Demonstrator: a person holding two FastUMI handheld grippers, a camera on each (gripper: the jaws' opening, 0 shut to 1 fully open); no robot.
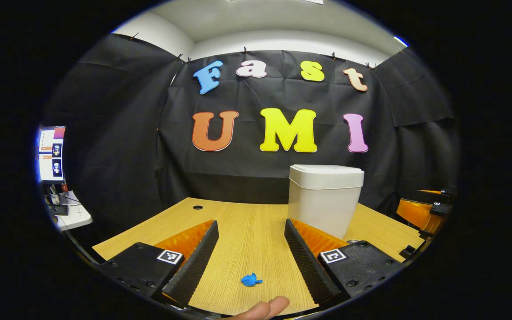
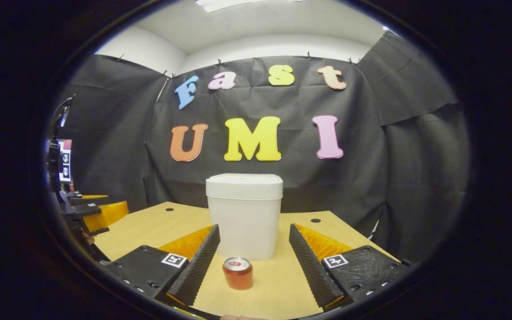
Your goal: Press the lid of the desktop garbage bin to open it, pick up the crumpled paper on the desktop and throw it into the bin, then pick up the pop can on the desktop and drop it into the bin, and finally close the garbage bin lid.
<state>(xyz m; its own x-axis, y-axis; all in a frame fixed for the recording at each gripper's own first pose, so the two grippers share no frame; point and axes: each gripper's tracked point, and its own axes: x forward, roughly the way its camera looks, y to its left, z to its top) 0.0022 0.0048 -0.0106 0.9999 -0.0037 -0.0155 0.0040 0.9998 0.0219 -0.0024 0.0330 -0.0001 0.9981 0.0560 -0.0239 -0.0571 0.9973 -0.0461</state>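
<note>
Since the garbage bin (image 2: 244, 215) stands with its lid (image 2: 244, 180) flat and shut, nothing of the task looks done yet: the press that opens it is the first step, and it is still ahead. The bin sits upright toward the far edge of the worktop (image 1: 247, 231), with the booth's black wall just behind it. The pop can (image 2: 238, 273) stands upright on the worktop in front of the bin, nearer the front edge and apart from it. The crumpled paper (image 1: 251, 279), a small blue wad, lies close to the front edge, well apart from the bin.

The right gripper (image 2: 254, 262) has its fingers spread wide and holds nothing; the can stands between them, touching neither finger. The left gripper (image 1: 251, 260) is likewise wide apart and empty, with the paper lying between its fingers, and a fingertip (image 1: 265, 307) of the person shows at the bottom of the left gripper view.

Left to do, by my reading: lid open, paper in, can in, lid shut.
</note>
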